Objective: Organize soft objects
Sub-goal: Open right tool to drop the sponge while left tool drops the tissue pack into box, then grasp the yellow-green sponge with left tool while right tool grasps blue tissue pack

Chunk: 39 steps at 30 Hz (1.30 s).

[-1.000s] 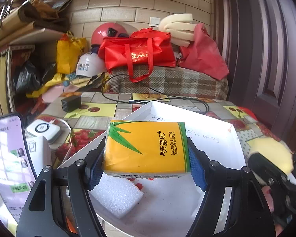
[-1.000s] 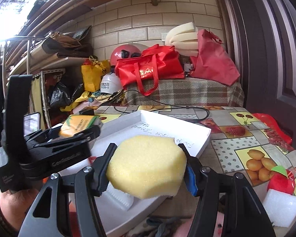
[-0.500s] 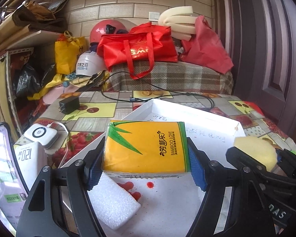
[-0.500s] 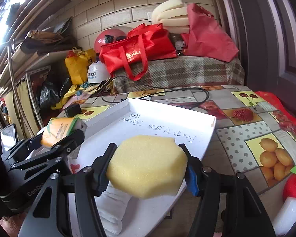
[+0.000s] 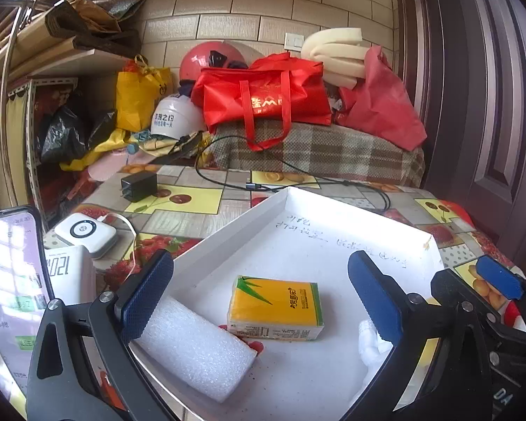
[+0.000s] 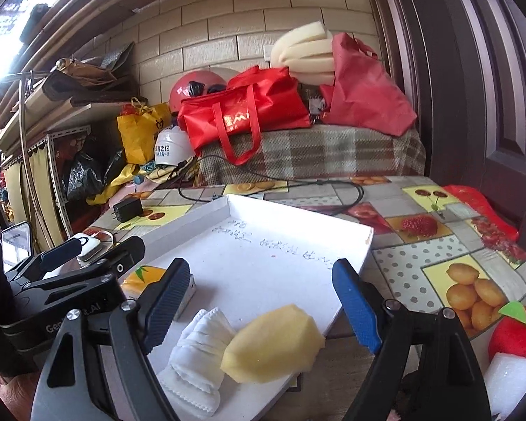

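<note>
A yellow tissue pack lies flat in the white tray, beside a white foam block. My left gripper is open above the pack, its jaws wide apart. In the right wrist view a yellow sponge rests at the tray's near edge, next to folded white masks. My right gripper is open over the sponge. The tissue pack shows partly behind the left gripper there.
A phone, a white charger puck and a black plug lie left of the tray. A black cable runs behind it. A white foam piece and red fruit sit at the right.
Both grippers have opened. The tissue pack dropped into the tray from the left gripper. The yellow sponge dropped onto the tray's near edge from the right gripper.
</note>
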{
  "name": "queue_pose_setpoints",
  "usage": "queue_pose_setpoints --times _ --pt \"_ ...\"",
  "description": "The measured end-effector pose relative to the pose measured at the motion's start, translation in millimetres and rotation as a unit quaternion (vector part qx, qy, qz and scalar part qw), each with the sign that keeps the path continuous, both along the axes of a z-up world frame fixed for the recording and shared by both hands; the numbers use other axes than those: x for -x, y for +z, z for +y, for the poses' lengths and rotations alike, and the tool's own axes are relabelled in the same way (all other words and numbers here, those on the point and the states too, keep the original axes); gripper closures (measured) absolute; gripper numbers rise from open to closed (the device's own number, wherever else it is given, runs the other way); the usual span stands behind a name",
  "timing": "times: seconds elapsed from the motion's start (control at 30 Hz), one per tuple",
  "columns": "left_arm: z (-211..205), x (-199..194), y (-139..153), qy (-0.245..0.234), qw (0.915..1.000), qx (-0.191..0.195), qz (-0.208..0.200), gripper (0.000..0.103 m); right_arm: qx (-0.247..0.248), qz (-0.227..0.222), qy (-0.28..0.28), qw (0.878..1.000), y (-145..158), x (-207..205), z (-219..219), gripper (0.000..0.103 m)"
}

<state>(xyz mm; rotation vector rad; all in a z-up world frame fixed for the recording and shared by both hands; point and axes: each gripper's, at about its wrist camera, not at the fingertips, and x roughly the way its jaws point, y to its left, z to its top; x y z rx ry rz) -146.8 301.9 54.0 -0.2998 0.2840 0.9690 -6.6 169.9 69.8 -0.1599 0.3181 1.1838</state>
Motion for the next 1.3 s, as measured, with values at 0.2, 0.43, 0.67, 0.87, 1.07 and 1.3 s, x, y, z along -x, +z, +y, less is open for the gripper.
queue_pose_setpoints --times 0.2,0.43,0.67,0.87,1.07,1.3 --pt "-18.5 4.6 4.4 -0.004 0.9989 -0.046 -0.011 0.002 -0.011 -0.006 0.006 1.0 0.9 8.8 -13.1 0.019" --pt "-35.0 10.9 4.9 -0.038 0.9984 -0.041 -0.007 0.002 -0.012 -0.009 0.011 1.0 0.9 14.0 -33.2 0.019" --pt "-80.3 22.5 5.6 -0.095 0.9942 -0.05 0.005 0.002 -0.003 0.001 0.035 0.999 -1.9 18.3 -66.9 0.019" --pt "-122.9 37.8 5.0 -0.167 0.9846 -0.049 0.02 0.002 0.003 -0.002 0.045 0.999 -1.6 15.5 -112.5 0.018" --pt "-160.5 44.3 -0.1 -0.286 0.9562 -0.007 0.062 0.002 0.019 0.02 0.008 1.0 -2.1 -13.7 -158.1 0.018" --pt "-203.3 25.7 -20.5 -0.36 0.9155 0.05 0.172 0.002 0.086 0.052 0.024 0.995 -8.9 -45.5 -184.8 0.018"
